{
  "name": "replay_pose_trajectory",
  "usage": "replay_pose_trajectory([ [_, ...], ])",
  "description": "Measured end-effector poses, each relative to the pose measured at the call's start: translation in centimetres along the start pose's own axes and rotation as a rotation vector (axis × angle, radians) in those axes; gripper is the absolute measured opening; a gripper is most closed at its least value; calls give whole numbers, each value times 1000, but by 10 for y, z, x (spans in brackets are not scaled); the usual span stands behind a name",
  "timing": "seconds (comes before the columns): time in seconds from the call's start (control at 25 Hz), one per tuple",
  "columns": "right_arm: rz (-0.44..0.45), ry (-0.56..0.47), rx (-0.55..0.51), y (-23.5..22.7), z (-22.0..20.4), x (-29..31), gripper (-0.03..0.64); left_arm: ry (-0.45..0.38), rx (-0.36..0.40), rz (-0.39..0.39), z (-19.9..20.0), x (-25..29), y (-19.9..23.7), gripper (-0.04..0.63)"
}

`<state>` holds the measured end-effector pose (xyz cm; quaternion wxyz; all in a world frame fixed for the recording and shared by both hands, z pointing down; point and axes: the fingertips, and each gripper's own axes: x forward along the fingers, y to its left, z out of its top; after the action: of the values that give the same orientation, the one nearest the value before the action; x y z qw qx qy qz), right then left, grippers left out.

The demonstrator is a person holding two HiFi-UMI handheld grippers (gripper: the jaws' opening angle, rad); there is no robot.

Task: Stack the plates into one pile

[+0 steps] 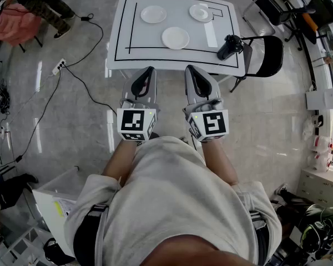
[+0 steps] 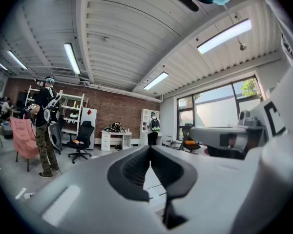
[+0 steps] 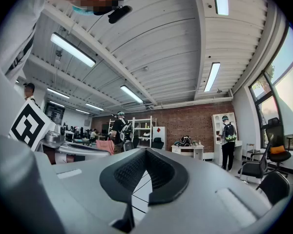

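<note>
Scene: nothing stacked yet, so I'd say the job hasn't really kicked off.
Table: white rectangular table with black lines (image 1: 127, 60), upper middle of the head view.
Plates: three plain white round plates lie flat on it, all well apart. The left plate (image 1: 154, 14) and right plate (image 1: 200, 12) sit toward the top, the middle plate (image 1: 175, 37) lower down and closest to the grippers.
Left gripper (image 1: 150, 69): jaws pressed fully together with nothing in them (image 2: 150, 150), held level just off the table's near edge.
Right gripper (image 1: 188, 68): same deal, closed tight and empty (image 3: 145, 152), right beside the left one.
Risk 1: the plates lie flat, so there's only a thin rim to bite. Go in with the jaws not spread enough and you'll probably just shove a plate across the table.
Risk 2: a shallow pinch could let a plate tip or slip mid-carry and clack down off-centre.
Risk 3: a black cylinder-shaped thing (image 1: 230, 46) sits at the table's right edge. A wide swing toward the right plate could knock it off.
</note>
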<state>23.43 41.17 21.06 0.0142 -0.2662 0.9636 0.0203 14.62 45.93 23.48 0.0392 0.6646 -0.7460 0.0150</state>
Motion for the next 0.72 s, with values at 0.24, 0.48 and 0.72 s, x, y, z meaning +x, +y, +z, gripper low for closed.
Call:
replay_pose_trajectory([
  [0.24,12,26,-13,16,1,9,-2,1,-18,-8,1,-8,15,3],
  [0.48,20,72,3,43,-16,19,-2,15,-58,-38,-16,-18,30,3],
  [0.72,22,149,23,66,-47,22,0,106,-79,-67,-50,-36,43,3],
])
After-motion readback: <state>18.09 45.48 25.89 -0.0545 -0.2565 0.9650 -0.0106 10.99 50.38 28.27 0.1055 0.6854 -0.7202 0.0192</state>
